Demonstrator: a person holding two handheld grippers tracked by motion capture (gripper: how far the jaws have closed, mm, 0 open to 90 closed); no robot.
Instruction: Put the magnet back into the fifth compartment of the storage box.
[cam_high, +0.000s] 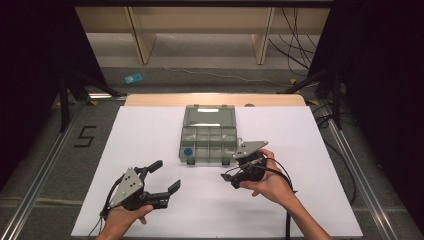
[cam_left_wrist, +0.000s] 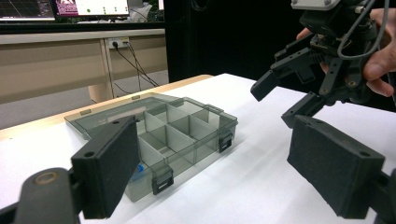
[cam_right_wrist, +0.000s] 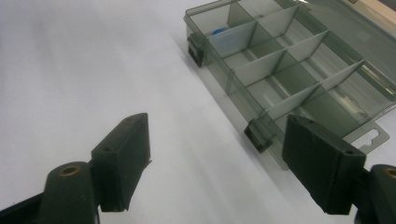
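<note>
From the high view I see a white table top (cam_high: 150, 135) with a smoky grey, see-through compartment box (cam_high: 208, 134) lying open near its middle, and I use that box as my landmark. Its lid (cam_high: 209, 115) is folded flat on the far side, and the tray is split by dividers into a grid of small compartments. A small blue part (cam_high: 188, 151) sits in the near-left corner compartment; in the right gripper view the same blue part (cam_right_wrist: 217, 31) shows just behind the first black latch (cam_right_wrist: 196, 48), with a second black latch (cam_right_wrist: 257, 134) further along the same front wall. My left gripper (cam_high: 167, 175) hangs near the box's front-left corner, a little toward me, held by my left hand (cam_high: 121, 219); its two black jaws are spread wide with nothing between them. In the left gripper view the foam pads (cam_left_wrist: 111, 165) frame the box (cam_left_wrist: 187, 135) with bare white surface between them. My right gripper (cam_high: 231, 180) sits just beside the box's front-right corner, gripped in my right hand (cam_high: 270, 185), with a grey three-cornered plate (cam_high: 250, 148) on top. Its jaws are also parted and empty; in the right gripper view they straddle the box's front edge (cam_right_wrist: 233, 88) without touching it. A black cable (cam_high: 287, 220) trails from it along my forearm.
</note>
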